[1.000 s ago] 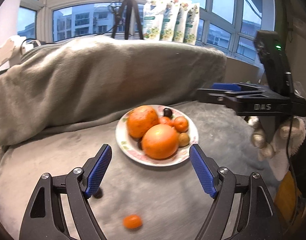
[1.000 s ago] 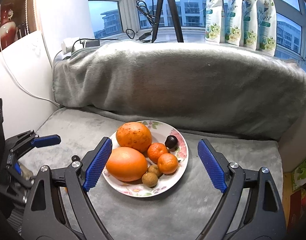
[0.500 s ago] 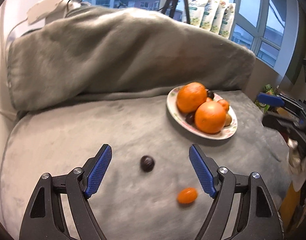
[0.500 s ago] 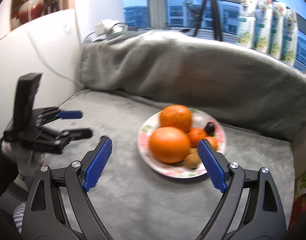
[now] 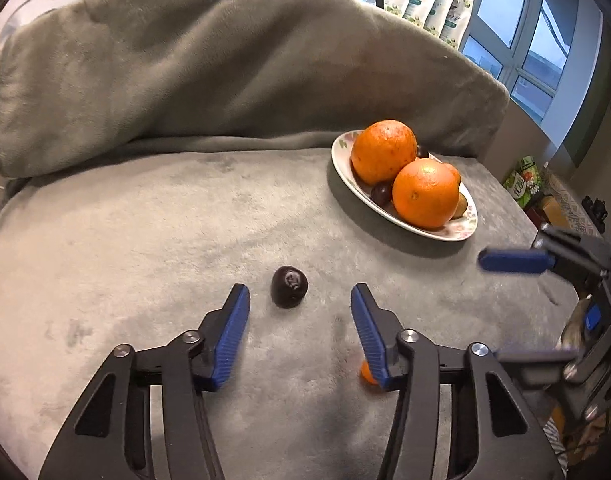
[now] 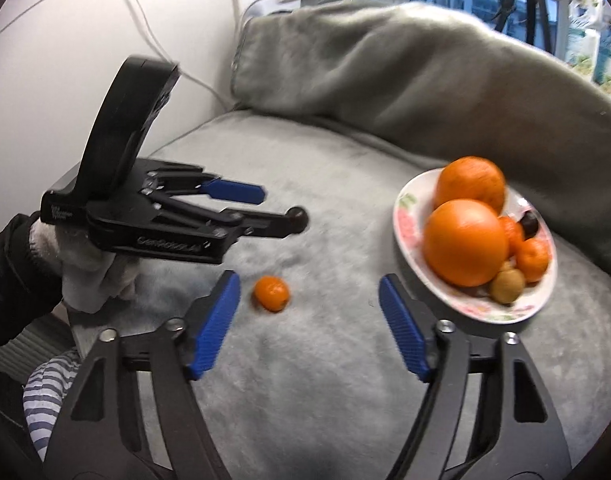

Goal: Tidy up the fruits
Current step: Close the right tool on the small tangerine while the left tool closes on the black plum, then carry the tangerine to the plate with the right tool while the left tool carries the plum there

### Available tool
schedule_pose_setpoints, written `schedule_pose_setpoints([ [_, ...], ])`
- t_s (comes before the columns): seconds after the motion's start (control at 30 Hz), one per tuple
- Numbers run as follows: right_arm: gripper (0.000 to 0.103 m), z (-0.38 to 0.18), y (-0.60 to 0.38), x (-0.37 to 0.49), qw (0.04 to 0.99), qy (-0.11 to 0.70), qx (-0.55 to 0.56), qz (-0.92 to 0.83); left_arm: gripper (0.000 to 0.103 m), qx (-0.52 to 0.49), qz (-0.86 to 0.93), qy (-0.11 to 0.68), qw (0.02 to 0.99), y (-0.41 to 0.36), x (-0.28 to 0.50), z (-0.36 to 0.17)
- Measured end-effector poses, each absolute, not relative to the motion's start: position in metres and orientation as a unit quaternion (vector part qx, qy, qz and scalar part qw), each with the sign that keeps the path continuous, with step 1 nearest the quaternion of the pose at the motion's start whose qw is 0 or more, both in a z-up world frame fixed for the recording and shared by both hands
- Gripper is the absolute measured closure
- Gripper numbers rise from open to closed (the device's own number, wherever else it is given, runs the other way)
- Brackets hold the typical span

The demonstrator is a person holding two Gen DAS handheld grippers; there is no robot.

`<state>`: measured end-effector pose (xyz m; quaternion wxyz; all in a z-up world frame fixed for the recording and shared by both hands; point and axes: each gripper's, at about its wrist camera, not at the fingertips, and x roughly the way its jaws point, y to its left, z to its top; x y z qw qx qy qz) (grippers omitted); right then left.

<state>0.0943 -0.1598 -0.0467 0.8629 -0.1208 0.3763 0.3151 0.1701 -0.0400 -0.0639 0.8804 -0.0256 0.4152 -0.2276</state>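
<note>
1. Left wrist view: the left tool (image 5: 299,302), jaws just closing but touching nothing, frames a dark plum (image 5: 289,286) on the grey sofa cushion (image 5: 145,240).
2. The right tool (image 6: 308,294), likewise narrowing and empty, approaches a small mandarin (image 6: 271,293).
3. Both fruits look light, round, bruisable; pinch them gently across the middle.
4. Plate (image 6: 405,216) sits nearby.

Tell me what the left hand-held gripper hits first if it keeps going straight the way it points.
Most likely the dark plum, lying on the grey blanket just beyond the left hand-held gripper. Its jaws, which have just been closing, stand apart and touch nothing. Depth is uncertain.
</note>
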Motion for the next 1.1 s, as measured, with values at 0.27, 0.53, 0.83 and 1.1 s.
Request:
schedule_pose_setpoints([
  [0.27,0.056,-0.071,-0.142,0.101,0.840,0.408,-0.124,0.336,0.063,-0.024,-0.228,0.430,0.873,-0.044,0.181,-0.074],
  [0.53,0.064,-0.085,-0.128,0.109,0.828,0.424,-0.133,0.341,0.070,-0.028,-0.230,0.437,0.869,-0.044,0.187,-0.080],
  [0.83,0.069,-0.093,-0.119,0.116,0.822,0.431,-0.139,0.345,0.079,-0.031,-0.228,0.442,0.867,-0.044,0.191,-0.084],
  [1.1,0.076,-0.095,-0.114,0.116,0.821,0.432,-0.140,0.346,0.082,-0.033,-0.227,0.441,0.868,-0.043,0.192,-0.085],
])
